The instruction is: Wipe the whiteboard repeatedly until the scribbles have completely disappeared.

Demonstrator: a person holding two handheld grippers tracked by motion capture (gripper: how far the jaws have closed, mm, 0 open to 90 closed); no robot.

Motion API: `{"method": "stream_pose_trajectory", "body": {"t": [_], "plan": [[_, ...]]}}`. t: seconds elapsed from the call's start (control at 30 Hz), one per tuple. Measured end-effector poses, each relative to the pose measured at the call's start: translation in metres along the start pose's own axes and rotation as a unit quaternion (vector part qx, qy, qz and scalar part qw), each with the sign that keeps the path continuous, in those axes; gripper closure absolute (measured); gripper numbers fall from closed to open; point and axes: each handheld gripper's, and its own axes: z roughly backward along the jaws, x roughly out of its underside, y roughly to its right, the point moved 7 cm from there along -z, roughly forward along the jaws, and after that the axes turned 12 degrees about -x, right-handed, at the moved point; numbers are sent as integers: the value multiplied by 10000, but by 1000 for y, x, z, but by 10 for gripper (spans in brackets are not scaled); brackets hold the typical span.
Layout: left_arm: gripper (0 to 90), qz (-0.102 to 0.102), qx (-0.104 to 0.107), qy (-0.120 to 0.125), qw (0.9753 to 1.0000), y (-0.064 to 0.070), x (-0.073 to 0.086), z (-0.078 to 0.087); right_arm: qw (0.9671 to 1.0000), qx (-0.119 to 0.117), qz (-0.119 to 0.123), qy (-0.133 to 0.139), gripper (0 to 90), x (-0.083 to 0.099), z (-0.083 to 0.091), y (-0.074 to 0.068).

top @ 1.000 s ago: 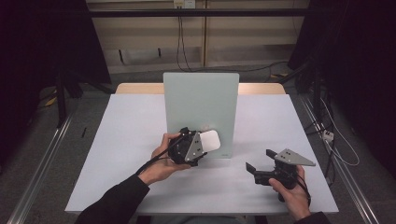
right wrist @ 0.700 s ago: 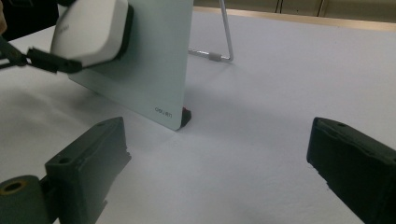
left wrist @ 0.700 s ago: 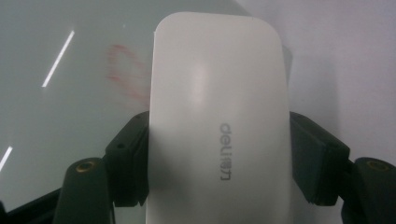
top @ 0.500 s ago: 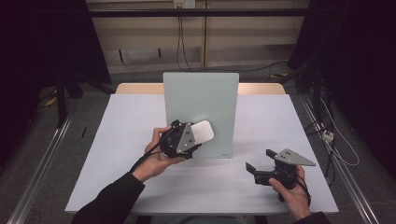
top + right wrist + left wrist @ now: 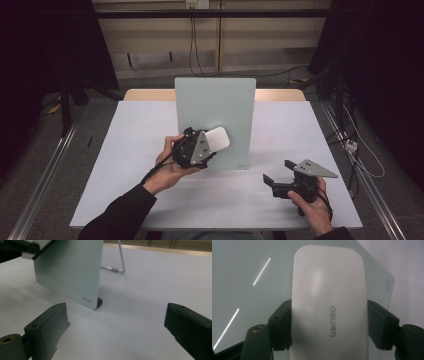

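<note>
The left gripper (image 5: 206, 146) pinches a white eraser (image 5: 328, 305) between its jaws, one jaw on each long side, so the long axis of the eraser runs forward, straight out from the jaws. The eraser's flat face lies against, or very near, the pale green board (image 5: 215, 120) that stands upright on the counter (image 5: 125, 150); I cannot tell if they truly touch. It sits at the lower left part of the board. I think a wipe must slide across this surface. The right gripper (image 5: 280, 179) rests low at the right, jaws spread and empty, well apart from the board.
</note>
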Motion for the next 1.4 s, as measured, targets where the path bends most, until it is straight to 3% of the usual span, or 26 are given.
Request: {"method": "stream_pose_trajectory", "body": {"t": [0.17, 0.3, 0.33, 0.4, 0.43, 0.47, 0.5, 0.6, 0.7, 0.8, 0.87, 0.93, 1.0, 1.13, 1.4], "plan": [[307, -142, 318, -104, 9993, 27, 6, -7, 10000, 17, -26, 7, 48, 0, 0, 0], [307, -292, 494, -208, 9981, 38, 8, -11, 10000, 8, -24, 1, 48, 0, 1, 0], [307, -198, 521, -180, 9983, 42, 7, -12, 10000, 9, -25, 2, 49, 0, 1, 0], [307, -512, 536, -306, 9968, 38, 7, -11, 10000, 9, -25, 2, 48, 0, 1, 0], [307, -294, 514, -222, 9980, 38, 5, -12, 10000, 10, -28, 0, 48, 0, 1, 0], [308, -281, 446, -200, 9984, 34, 3, -11, 10000, 11, -21, 2, 48, 0, 1, 0], [308, -136, 384, -103, 9991, 31, -1, -11, 10000, 11, -26, 0, 48, 0, 0, 0], [308, 93, 166, 14, 9998, 7, -11, -7, 10000, 10, -29, -5, 48, 0, 0, 0], [308, 139, -79, 78, 9998, -19, -18, -1, 10000, 0, -28, 5, 48, 0, 1, 0], [307, 350, -265, 155, 9989, -38, -22, 4, 10000, -1, -27, 6, 48, 0, 1, 0], [307, 498, -254, 212, 9982, -43, -21, 6, 10000, 6, -26, 8, 48, 0, 1, 0], [307, 416, -321, 202, 9984, -45, -19, 7, 10000, -2, -35, 8, 48, 0, 1, 0], [307, 364, -349, 194, 9985, -42, -18, 7, 10000, 5, -25, 1, 48, 0, 1, 0], [307, 231, -200, 115, 9995, -26, -10, 5, 10000, 7, -25, 9, 48, 0, 1, 0], [307, -20, 315, -112, 9994, 18, 12, -1, 10000, 8, -22, 2, 48, 0, 1, 0]]}}
